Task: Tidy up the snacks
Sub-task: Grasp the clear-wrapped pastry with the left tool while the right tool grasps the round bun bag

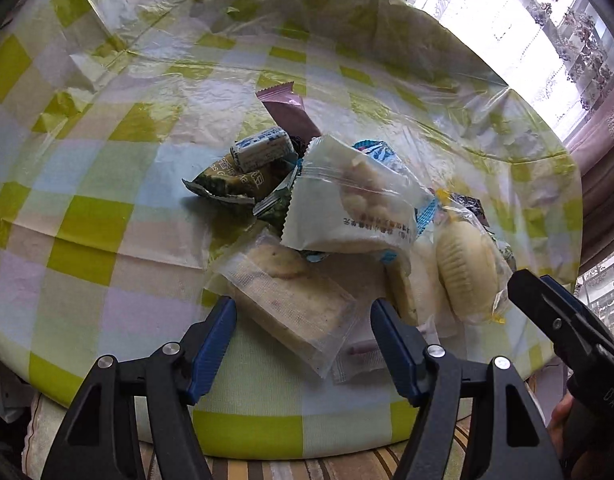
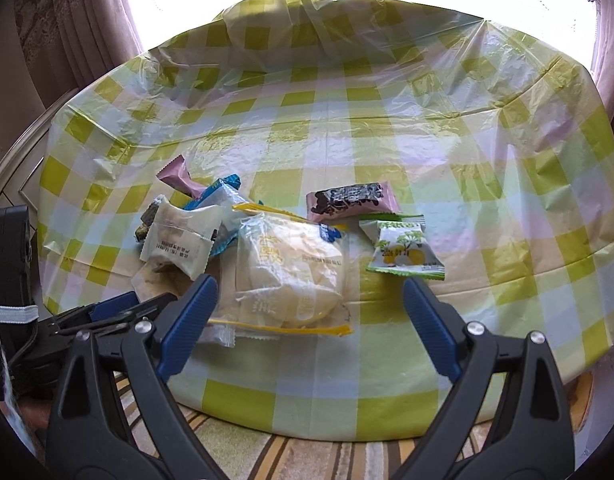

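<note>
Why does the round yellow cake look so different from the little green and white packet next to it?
The cake sits in a clear wrapper with yellow ends, so you see the pale pastry inside; the green packet is printed with a tree, hiding its snack. The cake looks bigger and puffier; the packet is smaller and flatter. The cake touches the snack pile; the packet lies off to the right, apart from the pile. Both are sealed and rest on the checked tablecloth.

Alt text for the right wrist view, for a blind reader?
The open right gripper hovers over a clear-wrapped pale bun in a snack pile on a green-checked tablecloth. A green-and-white packet and a pink-and-black one lie apart to its right.
</note>
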`<state>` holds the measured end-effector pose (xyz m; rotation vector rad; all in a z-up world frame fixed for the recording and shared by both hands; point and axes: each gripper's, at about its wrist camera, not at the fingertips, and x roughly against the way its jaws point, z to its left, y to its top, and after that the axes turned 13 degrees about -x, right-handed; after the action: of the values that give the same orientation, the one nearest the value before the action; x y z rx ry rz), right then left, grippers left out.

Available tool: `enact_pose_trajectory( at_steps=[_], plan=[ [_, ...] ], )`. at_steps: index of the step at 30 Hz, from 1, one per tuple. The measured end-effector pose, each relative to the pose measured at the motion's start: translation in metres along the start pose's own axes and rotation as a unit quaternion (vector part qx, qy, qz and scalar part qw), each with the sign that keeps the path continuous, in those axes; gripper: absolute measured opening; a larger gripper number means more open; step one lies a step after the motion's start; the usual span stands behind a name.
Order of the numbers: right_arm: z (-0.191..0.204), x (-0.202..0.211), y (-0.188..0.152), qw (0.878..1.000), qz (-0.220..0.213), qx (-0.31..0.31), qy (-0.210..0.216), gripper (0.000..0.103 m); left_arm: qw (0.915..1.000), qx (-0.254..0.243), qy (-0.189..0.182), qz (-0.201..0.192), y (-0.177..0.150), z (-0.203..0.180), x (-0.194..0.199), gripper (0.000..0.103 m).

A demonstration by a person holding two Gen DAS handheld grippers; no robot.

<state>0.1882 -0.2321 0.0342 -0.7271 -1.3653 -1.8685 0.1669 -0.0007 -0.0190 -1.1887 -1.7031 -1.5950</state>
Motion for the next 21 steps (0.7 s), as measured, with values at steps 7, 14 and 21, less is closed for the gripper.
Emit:
enact_pose_trajectory(
  at_steps=[7, 14, 21],
  plan=[
    [0.008, -0.021, 0.006, 1.000, 0.011, 0.002, -0.021, 0.095, 0.9988, -0.012, 0.047, -0.003, 0.009, -0.002, -0.008, 0.070],
    [0.009, -0.043, 0.006, 0.999, 0.040, -0.003, -0.035, 0.092, 0.9981, -0.009, 0.059, -0.013, 0.013, 0.000, -0.010, 0.061],
    [0.003, -0.053, 0.000, 0.997, 0.064, -0.012, -0.030, 0.072, 0.9984, 0.007, 0.050, -0.025, 0.002, 0.008, -0.003, 0.043]
  ],
)
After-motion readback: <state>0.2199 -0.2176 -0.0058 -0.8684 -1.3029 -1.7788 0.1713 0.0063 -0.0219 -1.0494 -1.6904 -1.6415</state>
